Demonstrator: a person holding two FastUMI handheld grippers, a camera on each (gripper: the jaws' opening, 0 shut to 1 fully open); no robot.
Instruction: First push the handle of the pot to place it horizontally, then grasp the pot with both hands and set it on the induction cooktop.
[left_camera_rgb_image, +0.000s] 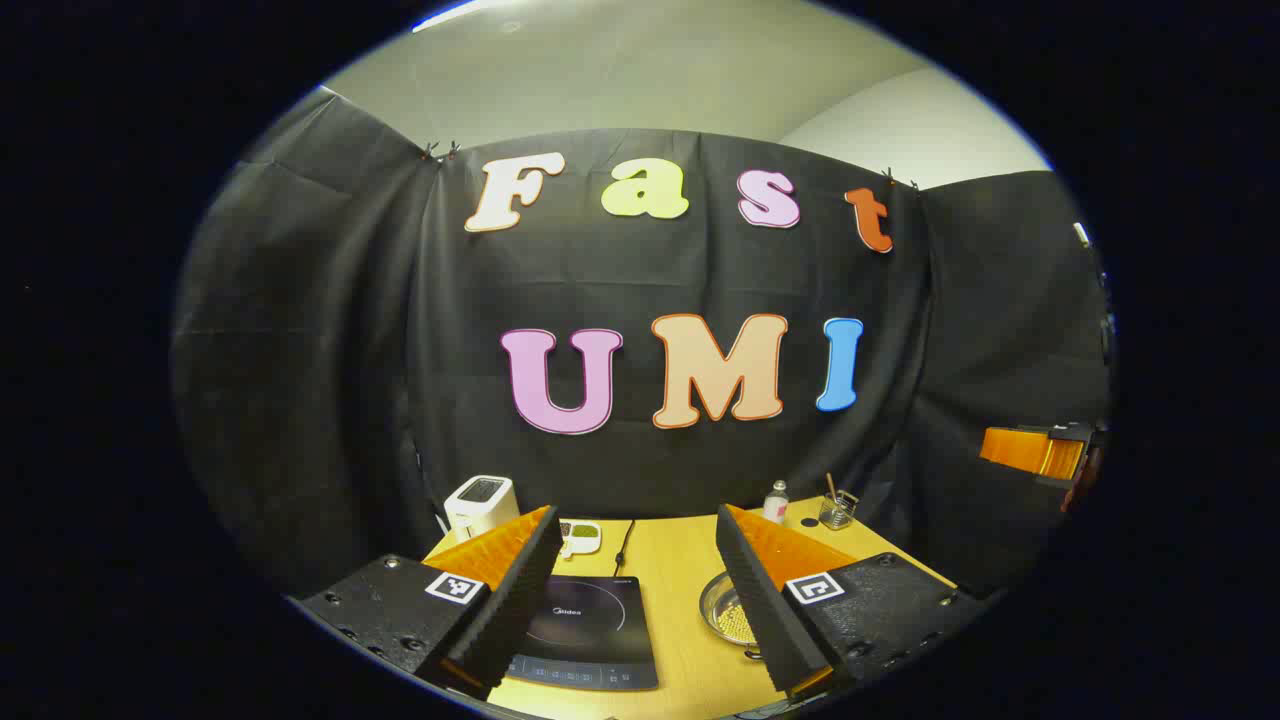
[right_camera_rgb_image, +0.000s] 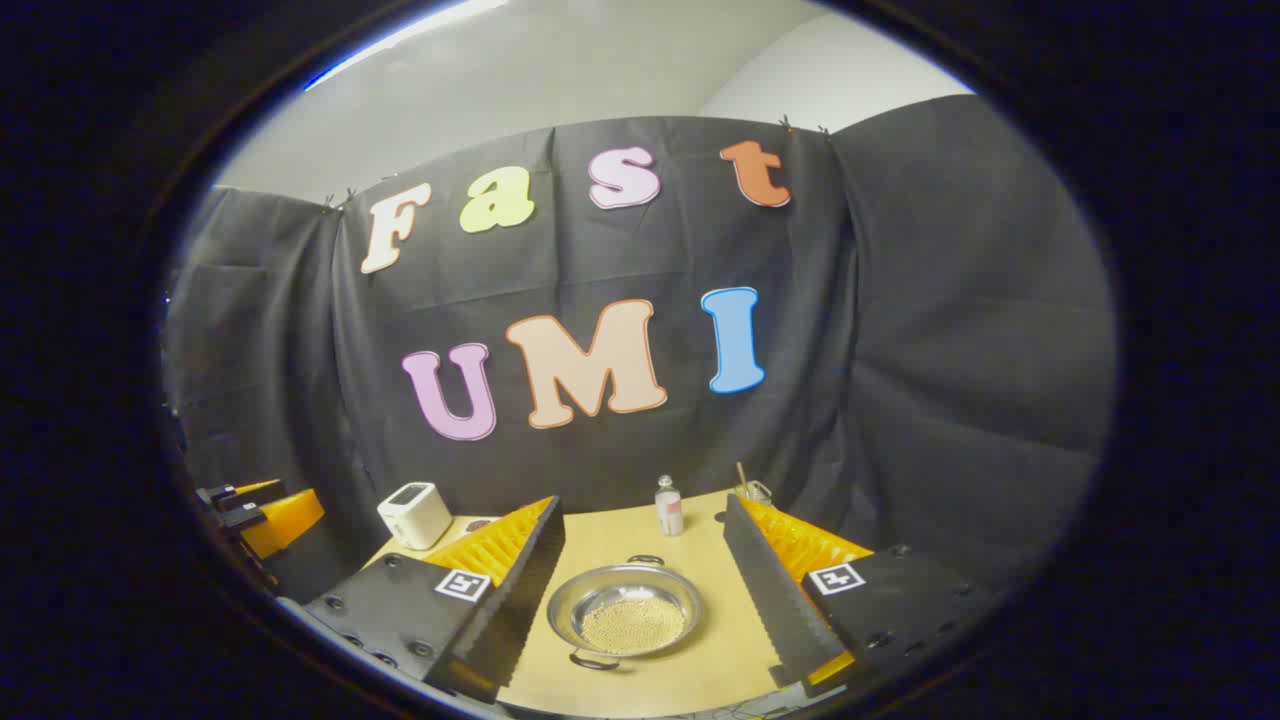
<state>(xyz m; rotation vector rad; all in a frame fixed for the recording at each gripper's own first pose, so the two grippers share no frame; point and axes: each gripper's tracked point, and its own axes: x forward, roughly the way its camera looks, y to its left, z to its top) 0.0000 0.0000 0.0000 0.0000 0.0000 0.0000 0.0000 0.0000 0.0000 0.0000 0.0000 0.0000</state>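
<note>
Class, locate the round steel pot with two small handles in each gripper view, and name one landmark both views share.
Left gripper view: round steel pot low, right of centre, partly behind a finger.
Right gripper view: bottom centre, between the fingers.
Shared landmark: white toaster at the table's far left.

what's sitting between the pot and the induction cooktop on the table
Nothing visible: in the left gripper view, bare table separates the pot from the induction cooktop. That hand-held gripper's own finger covers the pot's right part.
</note>
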